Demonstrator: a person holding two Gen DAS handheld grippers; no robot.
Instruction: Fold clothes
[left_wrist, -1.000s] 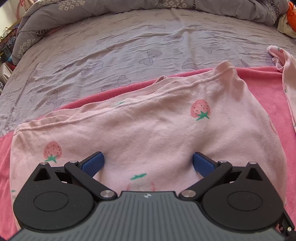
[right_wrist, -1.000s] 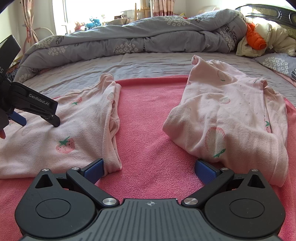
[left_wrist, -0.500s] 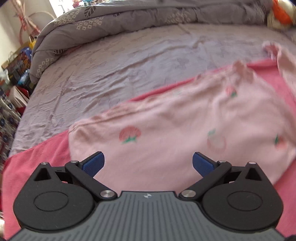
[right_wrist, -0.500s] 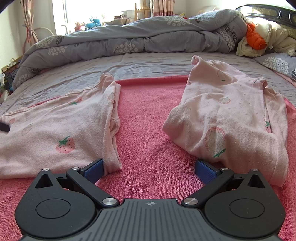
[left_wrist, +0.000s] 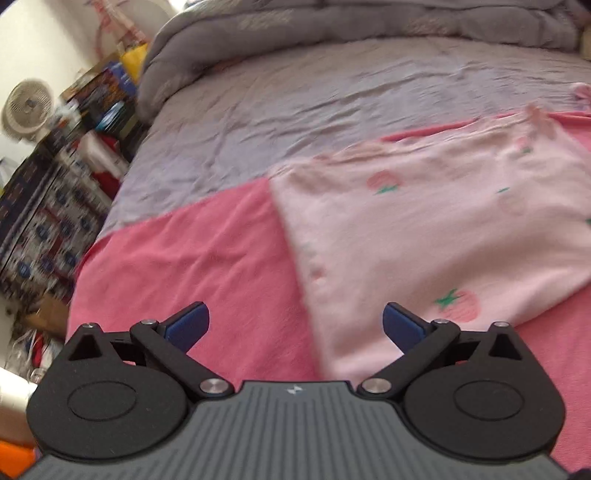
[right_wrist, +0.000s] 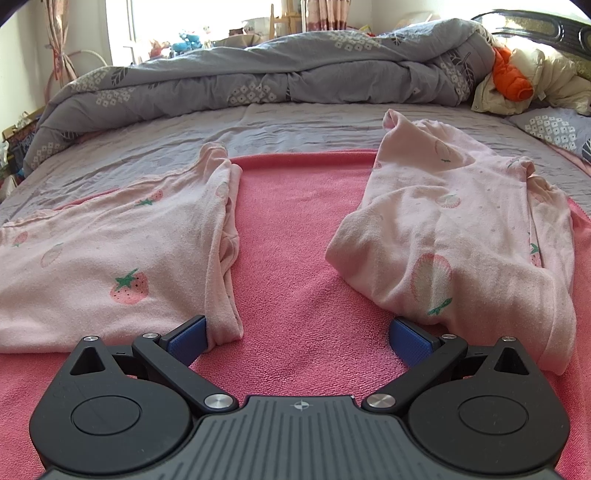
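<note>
Two strawberry-print garments, one at frame left (right_wrist: 110, 251), one at right (right_wrist: 461, 229), lie partly folded on the pink towel (right_wrist: 299, 236); both grippers, left (left_wrist: 295, 325) and right (right_wrist: 299, 336), jaws spread, hold nothing.

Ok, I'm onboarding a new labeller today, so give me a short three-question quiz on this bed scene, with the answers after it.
1. True or false: the left claw is shut on the strawberry-print garment.
2. Which lies under both pink garments? A) pink towel B) grey duvet C) bare mattress
3. Fill in: in the right wrist view, the right claw is open over the ____ between the two garments.

Key:
1. False; its jaws stand wide apart, holding nothing.
2. A, the pink towel, spread on the grey sheet.
3. Gap: bare towel between the strawberry-print garment and the second pink garment.
</note>
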